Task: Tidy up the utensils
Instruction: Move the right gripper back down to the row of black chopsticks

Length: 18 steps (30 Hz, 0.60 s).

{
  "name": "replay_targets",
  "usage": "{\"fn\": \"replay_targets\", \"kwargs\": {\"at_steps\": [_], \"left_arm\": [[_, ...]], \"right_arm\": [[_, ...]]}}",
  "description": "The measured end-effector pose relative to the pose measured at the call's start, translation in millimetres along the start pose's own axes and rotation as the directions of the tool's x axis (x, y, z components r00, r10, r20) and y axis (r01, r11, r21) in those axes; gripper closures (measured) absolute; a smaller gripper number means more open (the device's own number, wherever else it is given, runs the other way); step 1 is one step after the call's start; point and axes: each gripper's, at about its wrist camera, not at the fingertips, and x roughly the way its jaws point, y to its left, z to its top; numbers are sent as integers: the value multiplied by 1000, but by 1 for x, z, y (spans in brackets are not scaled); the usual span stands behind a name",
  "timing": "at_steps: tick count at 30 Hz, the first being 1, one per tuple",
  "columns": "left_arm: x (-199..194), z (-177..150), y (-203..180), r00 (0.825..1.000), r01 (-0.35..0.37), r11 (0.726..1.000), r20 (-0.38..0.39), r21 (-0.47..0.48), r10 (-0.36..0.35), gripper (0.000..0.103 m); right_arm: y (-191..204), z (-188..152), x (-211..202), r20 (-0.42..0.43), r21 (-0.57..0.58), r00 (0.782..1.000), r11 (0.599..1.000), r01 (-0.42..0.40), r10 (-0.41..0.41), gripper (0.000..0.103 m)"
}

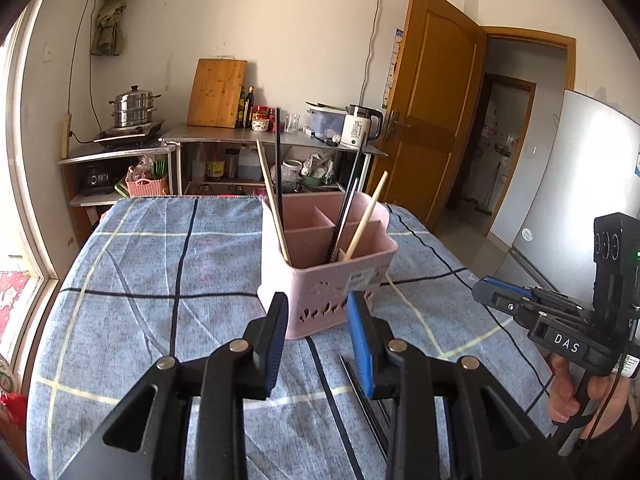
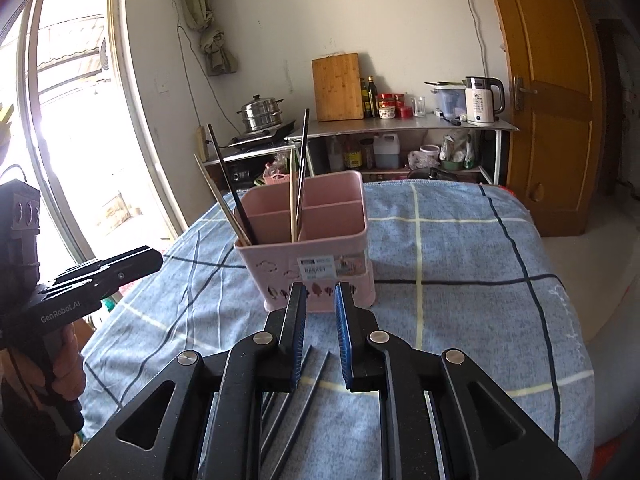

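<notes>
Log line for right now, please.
left gripper: open, empty | right gripper: open, empty | basket: four chopsticks upright | dark chopsticks: loose on cloth

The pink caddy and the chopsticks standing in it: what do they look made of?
Pink caddy: apparently moulded plastic, matte, with thin even walls, cut-out shapes near the base and a stuck-on label. Pale chopsticks: probably unfinished wood or bamboo, tan and dull. Black chopsticks: smooth, dark and slightly glossy; plastic, lacquered wood or coated metal, can't tell which.
</notes>
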Motion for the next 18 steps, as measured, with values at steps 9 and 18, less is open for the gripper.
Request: {"fn": "replay_targets", "kwargs": {"at_steps": [9,18], "left_arm": [[23,-52,-11,991,19,1000,-136,-20,-22,71],[44,-74,-21,973,23,999,-229,-25,-28,71]], "right_arm": [[-11,-42,6,-92,50,996,999,7,-2,88],[-18,-56,16,-139,75,990,997,18,-8,88]]}}
